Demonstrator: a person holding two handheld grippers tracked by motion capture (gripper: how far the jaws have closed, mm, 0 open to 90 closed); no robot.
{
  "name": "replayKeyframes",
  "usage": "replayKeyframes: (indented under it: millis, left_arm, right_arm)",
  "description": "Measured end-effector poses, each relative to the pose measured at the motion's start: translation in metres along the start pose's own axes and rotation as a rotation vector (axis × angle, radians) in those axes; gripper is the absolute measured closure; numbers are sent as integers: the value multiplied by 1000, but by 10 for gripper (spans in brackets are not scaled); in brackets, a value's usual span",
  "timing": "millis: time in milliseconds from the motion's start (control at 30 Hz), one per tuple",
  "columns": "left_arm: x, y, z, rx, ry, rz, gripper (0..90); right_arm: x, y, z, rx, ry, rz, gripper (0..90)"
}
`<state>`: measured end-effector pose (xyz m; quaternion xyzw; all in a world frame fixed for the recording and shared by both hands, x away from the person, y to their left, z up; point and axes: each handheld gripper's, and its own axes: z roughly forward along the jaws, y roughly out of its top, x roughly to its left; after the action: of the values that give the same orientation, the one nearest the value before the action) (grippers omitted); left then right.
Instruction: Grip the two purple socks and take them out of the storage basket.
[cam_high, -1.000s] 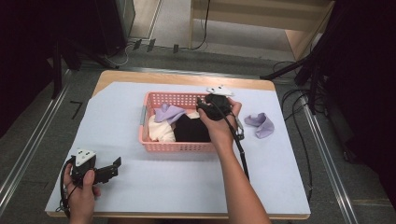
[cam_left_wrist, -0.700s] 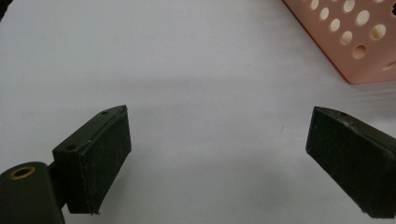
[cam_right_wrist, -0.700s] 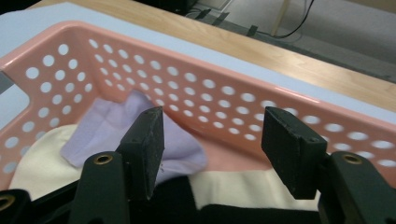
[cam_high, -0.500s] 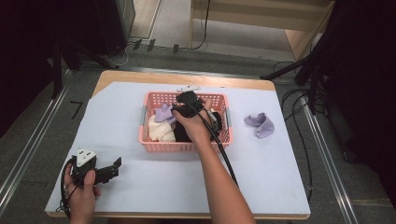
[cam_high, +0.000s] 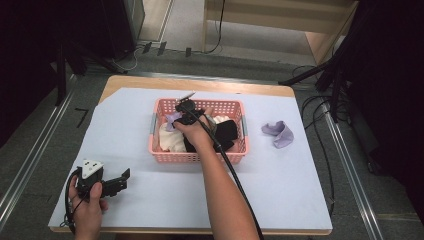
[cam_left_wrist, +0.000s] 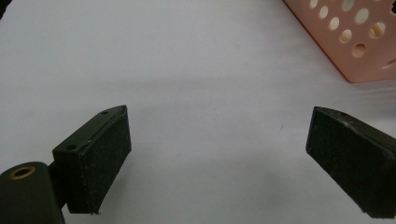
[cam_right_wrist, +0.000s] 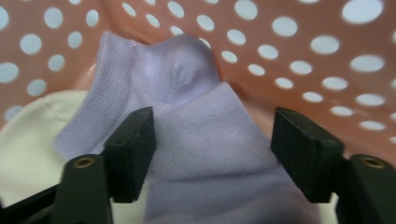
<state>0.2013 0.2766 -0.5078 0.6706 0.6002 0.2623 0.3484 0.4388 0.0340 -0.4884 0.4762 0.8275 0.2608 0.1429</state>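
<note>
A pink perforated basket (cam_high: 194, 156) sits mid-table holding cream, black and lilac clothes. My right gripper (cam_high: 181, 118) reaches down into its left part, over a lilac sock (cam_high: 172, 119). In the right gripper view the gripper (cam_right_wrist: 212, 140) stands open, its jaws straddling the lilac sock (cam_right_wrist: 196, 126), which lies against the basket wall (cam_right_wrist: 299, 51) with cream cloth (cam_right_wrist: 32, 140) beside it. A second lilac sock (cam_high: 278, 134) lies on the white sheet right of the basket. My left gripper (cam_high: 121, 180) rests open near the front left; between its jaws (cam_left_wrist: 217, 154) is bare sheet, with the basket corner (cam_left_wrist: 359, 42) beyond.
A white sheet (cam_high: 125, 125) covers the wooden table (cam_high: 150, 81). A black cable (cam_high: 235, 175) trails along the right forearm. Metal rails run along both sides of the table, and dark stands and cables lie on the floor to the right.
My right gripper moved left from the basket's right side to its left part and dropped over the lilac sock. The left gripper stayed put.
</note>
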Motion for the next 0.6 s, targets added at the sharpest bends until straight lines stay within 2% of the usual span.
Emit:
replayKeyframes:
  millis: [100, 167, 233, 333, 600]
  left_arm:
    - [0, 0, 0, 0, 0, 0, 74]
    - [0, 0, 0, 0, -1, -2, 74]
    - [0, 0, 0, 1, -2, 1, 74]
    - [0, 0, 0, 0, -1, 0, 74]
    - [0, 0, 0, 3, -2, 2, 74]
  right_arm:
    - [-5, -2, 1, -1, 91, 58, 518]
    - [-5, -1, -2, 9, 117, 52, 711]
    - [-5, 0, -5, 21, 128, 39, 795]
    - [-6, 1, -13, -10, 111, 37, 815]
    - [-11, 3, -43, -215, 86, 52, 816]
